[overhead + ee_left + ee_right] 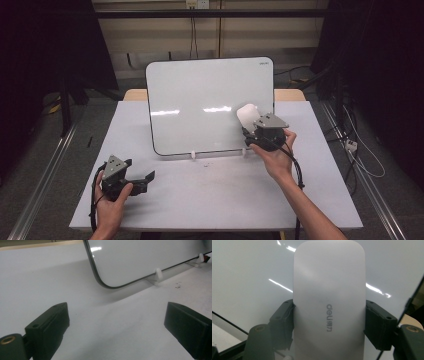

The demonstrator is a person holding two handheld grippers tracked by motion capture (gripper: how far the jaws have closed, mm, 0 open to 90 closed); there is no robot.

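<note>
In the high view, a whiteboard (210, 105) stands tilted back on small white feet near the middle of the white table (215, 195). The right gripper (248, 131), at about three o'clock from the board's centre, is closed on a white eraser (247, 115), which lies against the board's lower right area, toward its five o'clock corner. The left gripper (142, 179) sits low at about seven o'clock from the board, well apart from it, its jaws spread and nothing between them. In the left gripper view, the two black jaws of the left gripper (116, 322) stand wide apart over bare table (50, 277), with the whiteboard's (140, 260) rounded lower corner at about one o'clock and one of its white feet (158, 273) resting on the table just beyond. In the right gripper view, the right gripper (329, 326) clamps the eraser (329, 295) by its long sides, a pad pressing at nine o'clock and another at three o'clock; the eraser's printed back faces the camera and the whiteboard (244, 277) is right behind it.
</note>
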